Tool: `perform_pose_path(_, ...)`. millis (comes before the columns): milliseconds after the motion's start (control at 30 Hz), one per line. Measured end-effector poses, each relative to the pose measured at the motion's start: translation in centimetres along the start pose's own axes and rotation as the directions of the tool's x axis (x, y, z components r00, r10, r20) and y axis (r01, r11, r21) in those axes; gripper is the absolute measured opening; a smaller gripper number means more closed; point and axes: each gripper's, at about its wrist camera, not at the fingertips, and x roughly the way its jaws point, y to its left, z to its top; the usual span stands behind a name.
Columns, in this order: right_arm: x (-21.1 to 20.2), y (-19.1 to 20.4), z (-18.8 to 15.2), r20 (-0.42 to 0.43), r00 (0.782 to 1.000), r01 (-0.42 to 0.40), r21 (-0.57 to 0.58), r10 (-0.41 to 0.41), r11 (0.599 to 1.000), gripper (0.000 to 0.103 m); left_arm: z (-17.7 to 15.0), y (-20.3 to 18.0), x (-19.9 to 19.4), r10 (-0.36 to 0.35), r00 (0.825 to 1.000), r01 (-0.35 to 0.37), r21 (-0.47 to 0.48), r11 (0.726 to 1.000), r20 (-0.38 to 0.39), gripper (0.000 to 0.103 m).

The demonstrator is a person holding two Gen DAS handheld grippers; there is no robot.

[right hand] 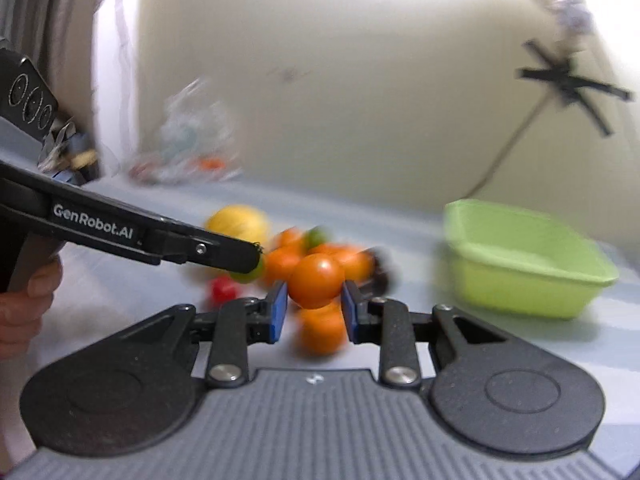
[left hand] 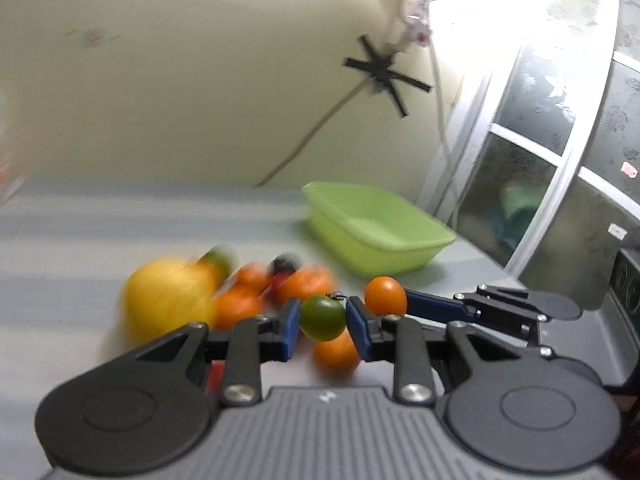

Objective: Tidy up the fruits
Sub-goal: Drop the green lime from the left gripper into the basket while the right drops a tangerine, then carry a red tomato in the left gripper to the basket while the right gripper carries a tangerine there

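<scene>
Left wrist view: the left claw (left hand: 323, 320) grips a green tomato (left hand: 322, 318) between its blue pads, lifted clear of the table (left hand: 80, 240); the tomato is sharp, nearly everything behind it is smeared.
Right claw: seen from the left wrist, the right claw (left hand: 390, 300) comes in from the right and its tip is closed on an orange tomato (left hand: 385, 296); only one blue finger shows, the other is hidden behind the fruit.
Right wrist view: the same orange tomato (right hand: 316, 280) sits pinched between both blue pads, sharp against the blur.
Left claw from the right: a black arm crosses from the left edge; its tip covers most of the green tomato (right hand: 250, 274), so only a green sliver shows.
Fruit pile: a blurred heap on the table below both claws; a large yellow fruit (left hand: 170, 296), several orange fruits (left hand: 306, 282) and one orange fruit (left hand: 335, 354) under the left claw can be told by colour only; a dark and a red shape cannot be identified.
Green tub (left hand: 376, 228): stands on the table to the right of the pile, apart from it; what can be seen of its inside holds no fruit.
Hand (right hand: 24, 304): cut off at the left edge.
Plastic bag (right hand: 188, 136): crumpled at the far left of the table, contents unreadable.
</scene>
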Motion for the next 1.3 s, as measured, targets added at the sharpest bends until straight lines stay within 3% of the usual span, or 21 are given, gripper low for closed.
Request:
perform_pose_path(167,-0.5,-7.4,1.3,0.038,0.986,0.158,0.088,-0.162,0.984,0.032,4.4,-3.7,7.1,-0.054,0.998,0.055,0.039,0.998,-0.03,0.027)
perform_pose_path(267,0.2,-11.6,1.8,0.011,0.97,0.238,0.121,-0.241,0.964,0.032,5.9,-5.2,11.2,-0.061,0.997,0.063,0.04,0.997,-0.05,0.027)
perform_pose_path(433,2.3,-15.6,1.8,-0.036,0.955,0.296,0.145,-0.293,0.944,0.033,6.2,-4.9,17.5,-0.025,0.982,0.019,-0.036,0.999,-0.188,0.027)
perform_pose_path(500,2.9,-16.0,1.6,-0.036,0.952,0.306,0.136,-0.304,0.942,0.037,5.9,-5.4,18.2,0.002,0.982,-0.005,-0.015,1.0,-0.187,0.031)
perform_pose_path(533,2.9,-15.9,1.5,-0.032,0.951,0.309,0.134,-0.308,0.941,0.049,6.0,-5.8,18.4,0.005,0.983,-0.006,-0.001,1.0,-0.181,0.034)
perform_pose_path(567,3.0,-15.9,1.4,-0.024,0.95,0.311,0.138,-0.31,0.94,0.053,6.1,-5.9,18.4,0.007,0.982,-0.007,-0.003,1.0,-0.19,0.038)
perform_pose_path(633,2.9,-16.1,1.0,-0.003,0.948,0.313,0.156,-0.317,0.937,0.055,6.2,-6.0,18.3,0.024,0.98,-0.024,0.006,1.0,-0.197,0.042)
perform_pose_path(733,1.1,-16.7,0.2,0.026,0.944,0.319,0.185,-0.329,0.93,0.055,6.7,-5.9,15.9,0.0,0.989,0.0,0.004,1.0,-0.148,0.044)
perform_pose_path(833,-0.5,-16.8,0.3,0.065,0.941,0.31,0.228,-0.332,0.923,0.055,6.9,-4.7,11.0,-0.031,0.997,0.03,-0.014,0.999,-0.072,0.044)
perform_pose_path(933,-2.0,-16.2,0.1,0.087,0.956,0.248,0.278,-0.282,0.928,0.054,6.0,-2.9,5.2,-0.015,1.0,0.015,0.0,1.0,0.003,0.044)
perform_pose_path(1100,-2.1,-12.7,-0.7,0.074,0.994,0.053,0.3,-0.079,0.953,0.054,2.8,0.5,-1.9,0.073,0.997,-0.072,-0.034,0.997,0.023,0.043)
perform_pose_path(1200,-1.3,-9.8,-1.1,0.049,0.998,-0.063,0.284,0.051,0.957,0.054,0.0,2.3,-3.9,0.131,0.991,-0.132,-0.074,0.989,-0.01,0.042)
perform_pose_path(1300,-0.2,-6.9,-1.0,0.006,0.99,-0.137,0.256,0.14,0.957,0.054,-2.0,3.4,-4.6,0.123,0.992,-0.126,-0.131,0.983,-0.028,0.042)
